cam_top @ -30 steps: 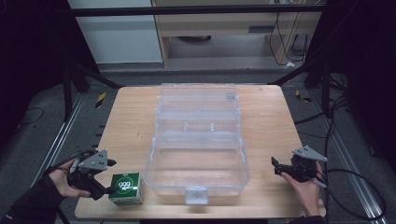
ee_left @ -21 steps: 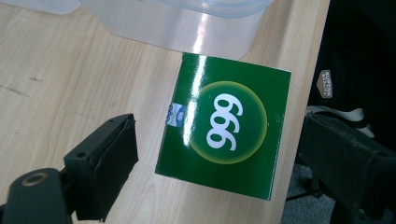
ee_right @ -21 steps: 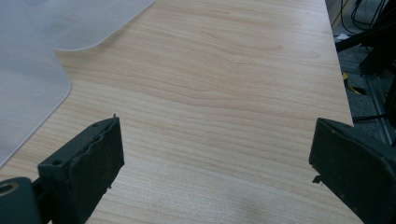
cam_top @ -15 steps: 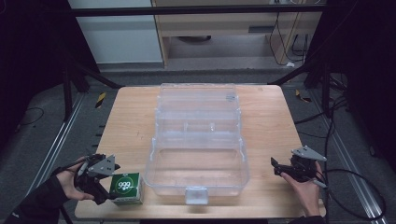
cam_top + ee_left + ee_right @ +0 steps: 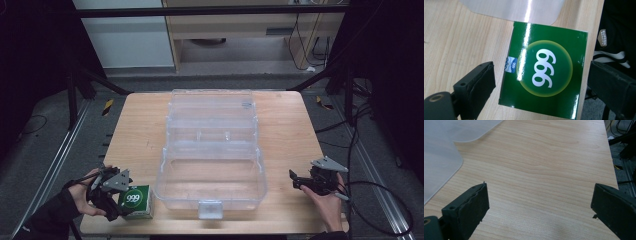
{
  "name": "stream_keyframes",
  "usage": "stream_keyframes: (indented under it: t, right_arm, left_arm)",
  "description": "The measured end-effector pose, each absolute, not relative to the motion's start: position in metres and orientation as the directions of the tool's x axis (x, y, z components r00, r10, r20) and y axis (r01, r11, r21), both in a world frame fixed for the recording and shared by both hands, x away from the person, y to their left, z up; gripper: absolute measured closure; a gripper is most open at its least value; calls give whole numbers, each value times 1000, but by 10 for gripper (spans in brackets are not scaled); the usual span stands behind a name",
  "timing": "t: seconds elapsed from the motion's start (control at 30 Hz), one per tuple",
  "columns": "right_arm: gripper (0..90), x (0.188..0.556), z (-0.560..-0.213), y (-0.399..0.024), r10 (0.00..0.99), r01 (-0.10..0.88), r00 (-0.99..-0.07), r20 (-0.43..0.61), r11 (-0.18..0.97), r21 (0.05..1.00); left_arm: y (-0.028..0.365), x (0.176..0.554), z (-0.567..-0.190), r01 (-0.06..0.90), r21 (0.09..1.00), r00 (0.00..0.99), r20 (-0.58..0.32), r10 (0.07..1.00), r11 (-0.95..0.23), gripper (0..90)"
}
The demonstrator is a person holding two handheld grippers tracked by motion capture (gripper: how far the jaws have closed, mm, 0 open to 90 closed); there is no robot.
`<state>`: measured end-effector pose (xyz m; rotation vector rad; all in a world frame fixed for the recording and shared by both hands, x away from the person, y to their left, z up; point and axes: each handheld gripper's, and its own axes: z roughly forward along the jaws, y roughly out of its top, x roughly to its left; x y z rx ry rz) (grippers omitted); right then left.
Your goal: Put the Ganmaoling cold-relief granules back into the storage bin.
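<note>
Glossy green square carton marked "999" [image 5: 544, 71], flat on the pale wooden table [image 5: 140, 125] at 7 o'clock, just beside the clear plastic hinged case [image 5: 211, 165]. Straddled by the left gripper [image 5: 541, 85], jaws spread, not yet touching. Far off at 4 o'clock: right gripper [image 5: 539, 212], agape over bare wood.

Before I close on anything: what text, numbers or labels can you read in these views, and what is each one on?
"999": large white digits on the top of the green box, also legible in the high view.
"999": on the small blue and white tab at that box's edge, barely legible.
Label on the dark fabric past the table edge: too small to read.
Mark on the clear plastic case lid: too blurred to read.
</note>
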<state>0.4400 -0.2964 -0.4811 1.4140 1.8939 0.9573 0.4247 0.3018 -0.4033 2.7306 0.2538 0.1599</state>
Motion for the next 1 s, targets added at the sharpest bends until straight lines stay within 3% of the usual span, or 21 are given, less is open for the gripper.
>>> stream_keyframes:
  t: [1.0]
  right_arm:
    - [15,443,-485,-293,953,567,-300,-47,217,794]
  left_arm:
    - [282,435,-438,122,308,990,35,140,-943,68]
